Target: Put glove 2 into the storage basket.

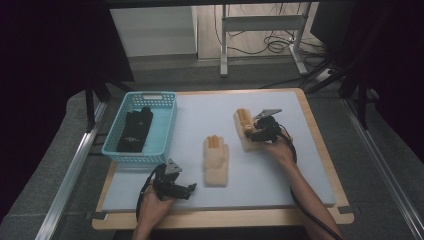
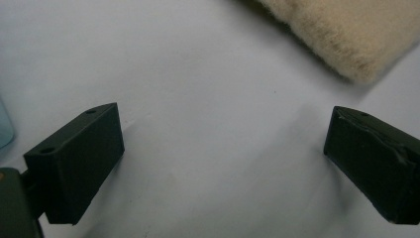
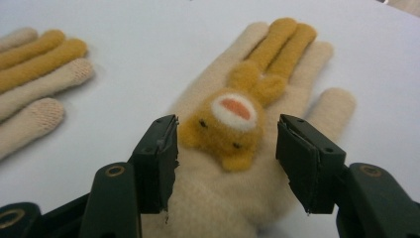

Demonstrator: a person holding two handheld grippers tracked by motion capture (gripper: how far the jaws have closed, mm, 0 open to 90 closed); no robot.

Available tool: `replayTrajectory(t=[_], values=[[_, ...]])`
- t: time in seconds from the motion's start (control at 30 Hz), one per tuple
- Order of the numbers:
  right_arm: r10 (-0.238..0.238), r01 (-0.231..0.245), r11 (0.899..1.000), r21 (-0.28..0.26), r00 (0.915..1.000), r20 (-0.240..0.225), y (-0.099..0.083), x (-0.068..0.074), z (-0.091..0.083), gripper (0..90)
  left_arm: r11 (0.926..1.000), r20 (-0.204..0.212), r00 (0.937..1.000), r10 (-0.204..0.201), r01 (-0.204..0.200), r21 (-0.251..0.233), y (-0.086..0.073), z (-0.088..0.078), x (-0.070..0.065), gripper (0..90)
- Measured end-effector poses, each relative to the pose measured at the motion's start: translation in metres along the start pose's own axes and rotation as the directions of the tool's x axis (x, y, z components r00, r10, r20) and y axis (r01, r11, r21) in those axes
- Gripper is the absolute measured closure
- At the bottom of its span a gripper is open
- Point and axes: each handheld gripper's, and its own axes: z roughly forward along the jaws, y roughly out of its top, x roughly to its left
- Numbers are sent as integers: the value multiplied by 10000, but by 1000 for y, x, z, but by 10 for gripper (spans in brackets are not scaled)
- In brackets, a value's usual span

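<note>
Two cream knit gloves with orange fingers lie flat on the pale blue mat. One glove (image 1: 215,161) is in the middle, the other glove (image 1: 242,125) lies to its right. My right gripper (image 1: 254,131) rests over the right glove (image 3: 223,208), open, its jaws either side of an orange animal face (image 3: 232,123) without pressing it. The middle glove's fingers (image 3: 34,64) lie off to the left in the right gripper view. My left gripper (image 1: 191,188) hovers near the front edge, open and empty (image 2: 223,124), with the fuzzy cuff of the middle glove (image 2: 346,34) just ahead of it.
A turquoise basket (image 1: 112,149) stands at the mat's left side with dark gloves (image 1: 136,129) inside; its corner (image 2: 4,130) shows beside my left jaw. The mat sits on a wooden tabletop (image 1: 320,145). Table legs and cables are on the floor beyond.
</note>
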Motion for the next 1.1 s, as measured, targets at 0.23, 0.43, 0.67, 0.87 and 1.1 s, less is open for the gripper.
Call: replayTrajectory(t=[0.23, 0.43, 0.67, 0.87, 1.1], values=[[-627, 630, 9979, 144, 9979, -173, 2, -1, 13, 440, 9999, -84, 9999, 97, -97, 54, 0, 1, -1, 18], [-281, 294, 9993, 215, 9979, -580, 2, -6, 15, 594, 10000, -94, 9999, 88, -88, 39, 0, 1, -1, 21], [261, -268, 9996, -80, 9964, -811, 5, 1, -6, 615, 10000, -99, 9999, 83, -83, 32, 0, 1, -1, 21], [397, -425, 9988, -236, 9932, -1098, 7, 16, -28, 613, 10000, -114, 9999, 86, -85, 35, 0, 1, -1, 22], [597, -676, 9960, -580, 9900, -1278, 6, 48, -57, 607, 10000, -131, 9999, 71, -70, 27, 0, 1, -1, 24]])
